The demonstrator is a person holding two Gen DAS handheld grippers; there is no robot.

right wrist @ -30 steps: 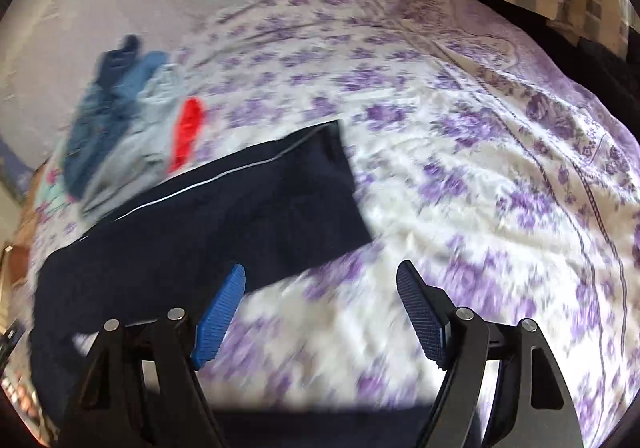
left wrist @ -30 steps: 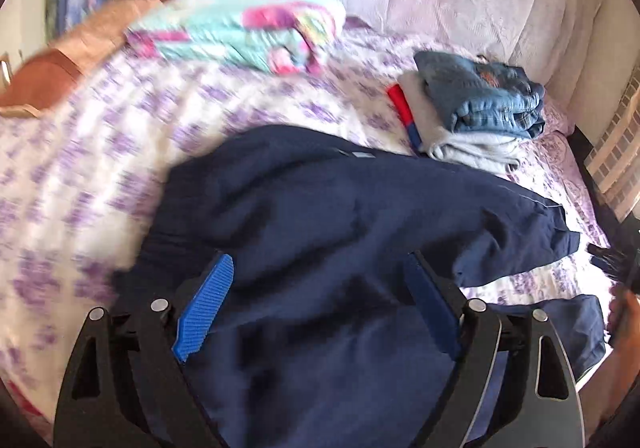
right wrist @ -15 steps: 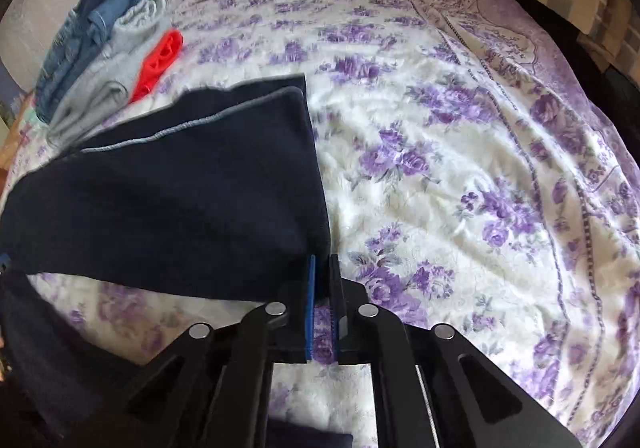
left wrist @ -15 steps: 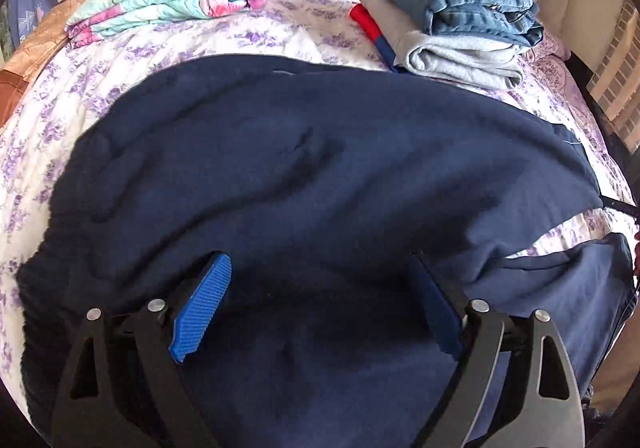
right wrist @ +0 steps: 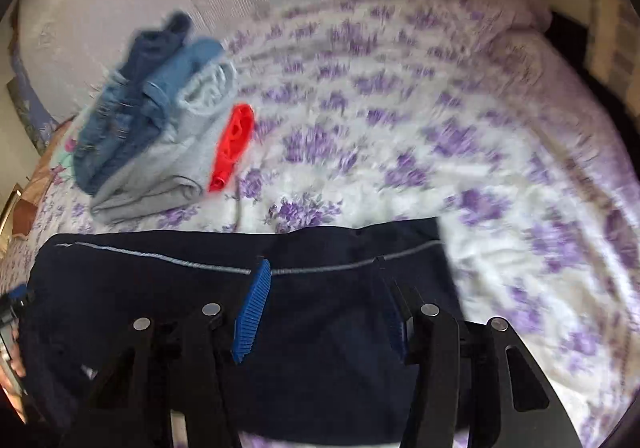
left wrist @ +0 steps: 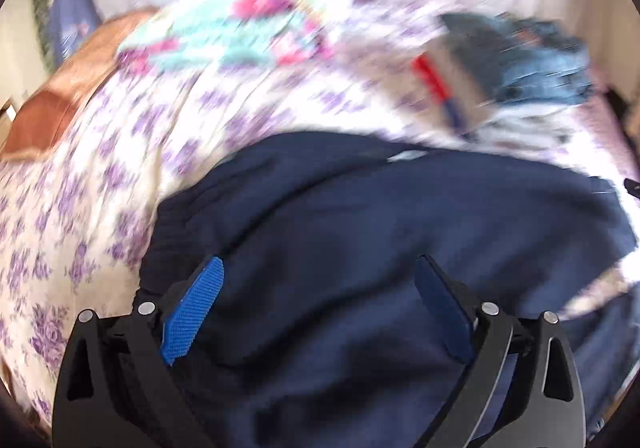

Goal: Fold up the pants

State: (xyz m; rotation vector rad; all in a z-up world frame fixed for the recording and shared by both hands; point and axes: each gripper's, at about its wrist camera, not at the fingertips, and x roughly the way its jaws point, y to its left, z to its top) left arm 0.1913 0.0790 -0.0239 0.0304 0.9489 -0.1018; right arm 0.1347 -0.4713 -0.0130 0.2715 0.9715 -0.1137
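Navy pants point(left wrist: 360, 248) are laid flat on the floral bedspread point(left wrist: 80, 207), spread for folding; left gripper point(left wrist: 320, 312) is held wide over the waist, nothing gripped; right gripper point(right wrist: 324, 312), jaws just reopened halfway, is poised over the leg, empty.

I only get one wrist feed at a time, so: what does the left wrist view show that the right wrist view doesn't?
Only the left wrist view shows the folded floral blanket clearly, the brown pillow and the waistband end of the navy pants.

Only the right wrist view shows the pants' leg end with its grey piping and the wide bare stretch of bedspread.

Both show the navy pants, the stack of folded jeans and a hand-held gripper over the fabric; the right one's jaws have just been opening.
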